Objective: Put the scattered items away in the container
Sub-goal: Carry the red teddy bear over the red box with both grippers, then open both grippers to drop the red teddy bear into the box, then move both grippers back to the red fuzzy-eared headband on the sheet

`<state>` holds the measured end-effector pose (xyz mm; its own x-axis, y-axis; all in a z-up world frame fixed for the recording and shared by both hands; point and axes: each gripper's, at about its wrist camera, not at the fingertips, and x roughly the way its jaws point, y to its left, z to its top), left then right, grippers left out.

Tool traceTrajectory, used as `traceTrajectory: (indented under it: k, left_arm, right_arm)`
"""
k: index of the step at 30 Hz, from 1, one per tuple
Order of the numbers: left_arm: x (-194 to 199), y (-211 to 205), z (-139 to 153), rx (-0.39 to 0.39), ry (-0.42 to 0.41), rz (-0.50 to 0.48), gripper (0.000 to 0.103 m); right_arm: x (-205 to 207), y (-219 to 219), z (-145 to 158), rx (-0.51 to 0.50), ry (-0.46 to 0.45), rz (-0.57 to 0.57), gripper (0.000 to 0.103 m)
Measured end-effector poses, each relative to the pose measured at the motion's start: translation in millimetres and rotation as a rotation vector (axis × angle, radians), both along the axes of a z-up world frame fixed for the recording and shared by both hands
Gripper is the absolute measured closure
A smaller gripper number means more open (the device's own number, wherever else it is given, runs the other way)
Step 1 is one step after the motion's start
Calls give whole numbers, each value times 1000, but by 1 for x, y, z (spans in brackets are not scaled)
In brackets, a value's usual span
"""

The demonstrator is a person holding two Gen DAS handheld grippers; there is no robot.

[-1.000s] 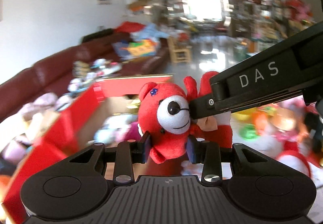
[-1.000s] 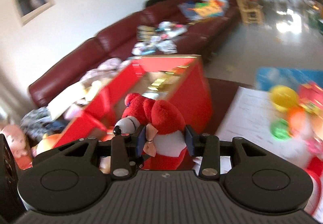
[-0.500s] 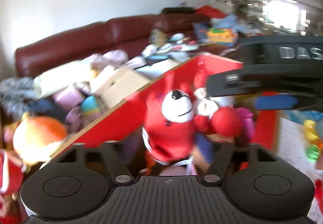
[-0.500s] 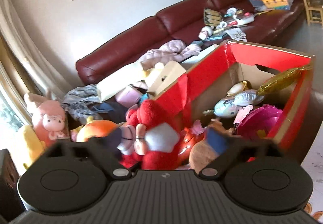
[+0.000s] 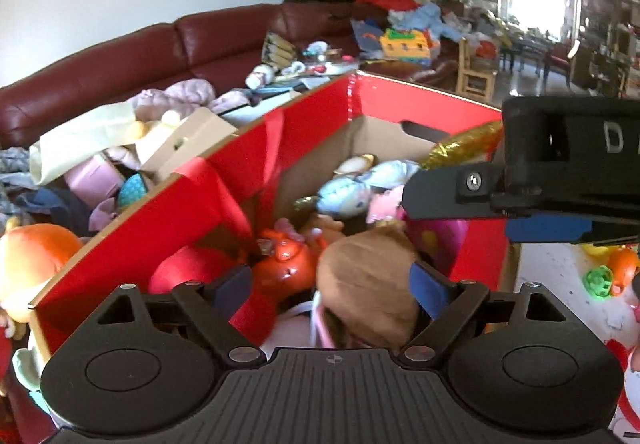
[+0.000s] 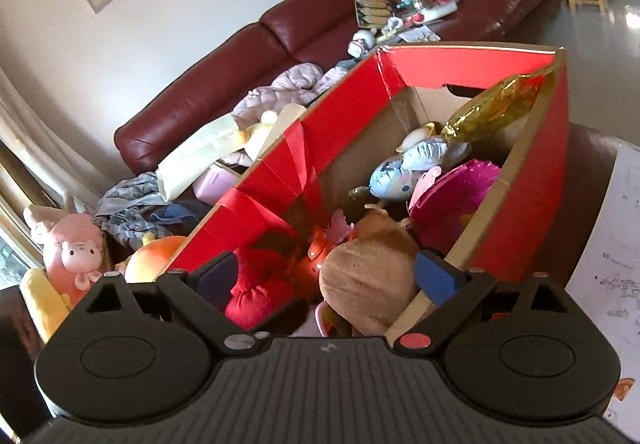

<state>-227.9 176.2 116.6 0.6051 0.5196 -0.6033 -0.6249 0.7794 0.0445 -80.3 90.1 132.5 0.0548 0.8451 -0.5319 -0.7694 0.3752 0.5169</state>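
Both grippers, left and right, have let go of the red plush bear; it now lies inside the red cardboard box, beside a brown plush toy. Their jaws stand wide, released, left still opening. Drop step looks done; next, fetch another scattered toy.

Both wrist views close above red box, angled down; shared: its interior.

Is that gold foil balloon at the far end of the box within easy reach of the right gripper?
Probably yes. The right gripper is open above the red box, and the gold foil balloon lies on top against the far corner, uncovered.
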Motion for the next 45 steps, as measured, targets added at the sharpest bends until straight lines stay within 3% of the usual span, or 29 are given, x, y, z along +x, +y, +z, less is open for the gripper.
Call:
traceTrajectory:
  k: [12,17,22,29,37,45]
  left_arm:
    - [26,-23,17,62,-31,-82,10]
    - [39,-50,24,98,-49,-171,10]
    - [60,-85,16,112,-15,-284,10]
    - [96,-133,-21,106,72,-446,9]
    - [143,-179,-82,31,206,-628,9]
    - [180,-228,-140,-37,326,-767,9]
  right_arm:
    - [29,-48,17,71,28,-104,7]
    - [49,-86,14,79,22,-198,7]
    - [69,-124,-2,38,37,-316,7]
    - [89,-178,-36,-29,85,-449,7]
    - [113,-258,-86,-143,177,-634,8]
    - [126,-317,-142,-224,286,-783,18]
